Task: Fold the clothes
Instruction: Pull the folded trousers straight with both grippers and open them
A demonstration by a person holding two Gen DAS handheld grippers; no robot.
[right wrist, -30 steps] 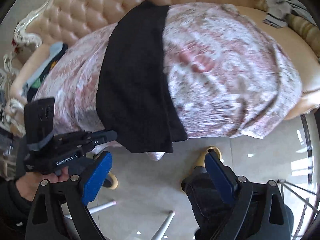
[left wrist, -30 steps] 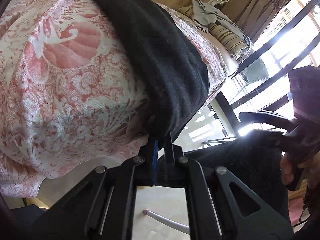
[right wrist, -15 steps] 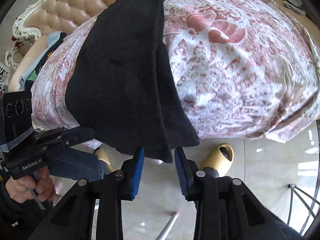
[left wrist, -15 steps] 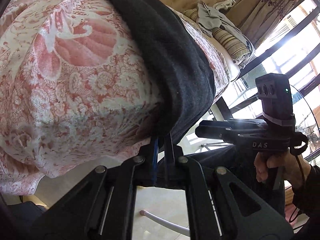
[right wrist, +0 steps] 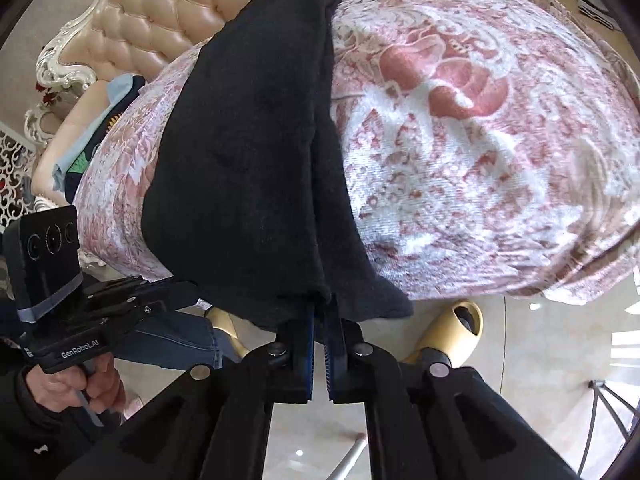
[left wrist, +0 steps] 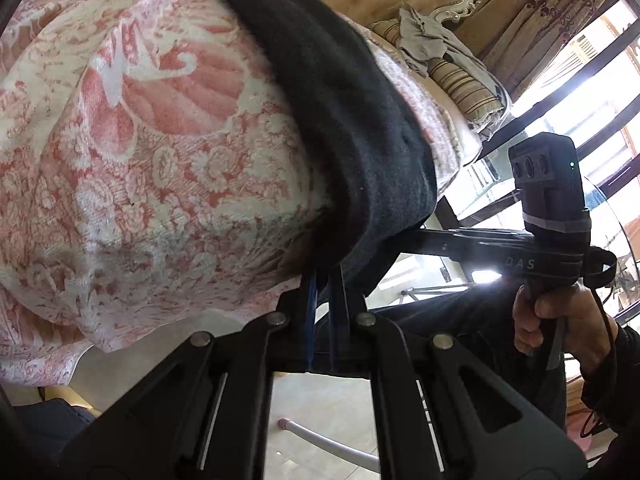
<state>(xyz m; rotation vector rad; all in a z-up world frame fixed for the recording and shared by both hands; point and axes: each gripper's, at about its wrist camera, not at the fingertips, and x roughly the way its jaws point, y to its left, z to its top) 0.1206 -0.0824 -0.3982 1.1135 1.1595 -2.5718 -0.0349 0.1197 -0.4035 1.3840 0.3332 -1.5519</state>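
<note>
Black garment [right wrist: 256, 184] on the floral blanket [right wrist: 480, 152] — hem pinched by left gripper [left wrist: 325, 280] and right gripper [right wrist: 320, 312] jaws.

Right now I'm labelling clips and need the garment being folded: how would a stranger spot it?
Find the tufted beige sofa covered by a pink-and-white floral blanket. Across that blanket lies the black garment, a long dark strip hanging over the front edge. It is the only plain black cloth there, pinched at its lower hem.
</note>
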